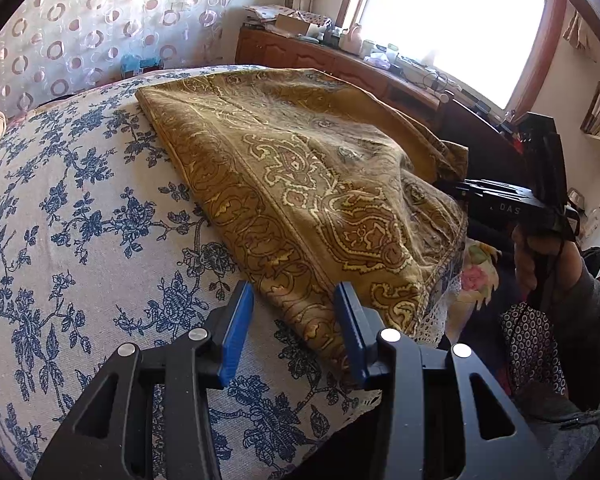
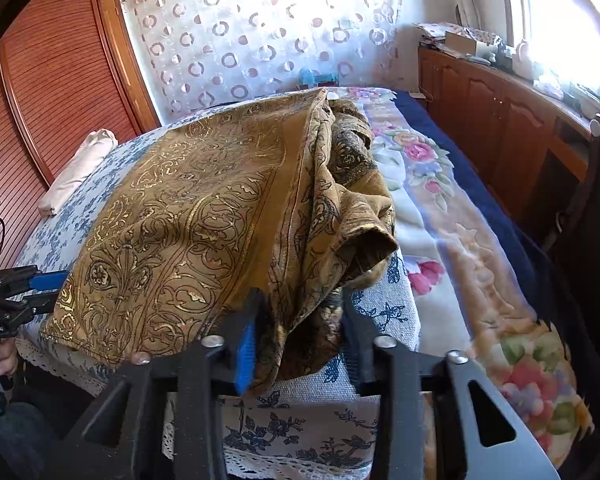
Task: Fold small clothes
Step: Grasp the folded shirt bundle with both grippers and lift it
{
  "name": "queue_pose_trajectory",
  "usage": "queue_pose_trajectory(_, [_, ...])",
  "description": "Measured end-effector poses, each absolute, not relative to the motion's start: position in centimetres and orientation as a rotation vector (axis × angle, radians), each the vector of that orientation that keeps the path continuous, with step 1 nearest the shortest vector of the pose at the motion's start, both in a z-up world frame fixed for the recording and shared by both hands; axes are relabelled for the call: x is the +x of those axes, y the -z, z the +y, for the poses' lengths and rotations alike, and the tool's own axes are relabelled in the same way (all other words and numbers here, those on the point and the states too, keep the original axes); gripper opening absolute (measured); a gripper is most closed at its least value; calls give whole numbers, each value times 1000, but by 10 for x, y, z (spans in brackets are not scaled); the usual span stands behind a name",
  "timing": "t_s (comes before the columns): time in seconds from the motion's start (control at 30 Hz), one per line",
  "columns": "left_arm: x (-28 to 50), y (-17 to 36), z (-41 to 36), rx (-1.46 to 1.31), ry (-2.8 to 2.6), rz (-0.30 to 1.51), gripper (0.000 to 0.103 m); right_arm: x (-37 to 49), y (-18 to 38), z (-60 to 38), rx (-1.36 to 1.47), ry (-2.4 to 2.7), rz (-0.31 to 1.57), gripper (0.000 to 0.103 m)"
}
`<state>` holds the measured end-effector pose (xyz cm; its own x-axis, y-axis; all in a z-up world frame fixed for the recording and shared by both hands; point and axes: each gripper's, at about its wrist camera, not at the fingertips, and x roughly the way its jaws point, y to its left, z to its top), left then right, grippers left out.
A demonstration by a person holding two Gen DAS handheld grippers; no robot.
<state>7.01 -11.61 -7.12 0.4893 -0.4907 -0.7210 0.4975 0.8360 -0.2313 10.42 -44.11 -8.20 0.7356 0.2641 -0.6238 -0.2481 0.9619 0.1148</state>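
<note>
A gold-brown paisley garment [image 1: 300,184] lies spread on the blue-floral bedcover [image 1: 80,220]. My left gripper [image 1: 294,300] is open, its blue pads on either side of the garment's near corner, just above the cover. In the right wrist view the same garment [image 2: 188,224] is flat on the left and bunched into folds on the right. My right gripper [image 2: 300,320] is open around the bunched near edge, which hangs between the pads. The left gripper also shows at the left edge of the right wrist view [image 2: 40,292], and the right gripper shows in the left wrist view [image 1: 460,192].
A pastel flowered blanket [image 2: 460,240] covers the bed's right side. A wooden cabinet [image 2: 500,120] with clutter stands under the window. A rolled pale cloth [image 2: 80,168] lies at the bed's far left by a wooden wardrobe [image 2: 52,92]. A circle-patterned curtain hangs behind.
</note>
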Motion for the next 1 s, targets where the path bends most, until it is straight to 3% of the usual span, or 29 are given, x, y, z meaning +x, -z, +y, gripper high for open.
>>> queue_pose_trajectory(0.1, [69,72,-120,10,614,873,42,103,80,-441,32,-296,674,13])
queue_pose_trajectory(0.23, [69,71,-125,36,643,865,5,99,76,-439,34,-306,639,8])
queue_pose_trajectory(0.5, [87,8,-117,-79,732,741,3,95,43,-445,75,-350,531,7])
queue_pose_trajectory(0.67, [136,-26,-109,-99,699,665,3,114,10,-451,133,-389,482,7])
queue_pose_trajectory(1.0, [247,-24,-90,-128,545,695,3,220,-9,-430,215,-374,523,7])
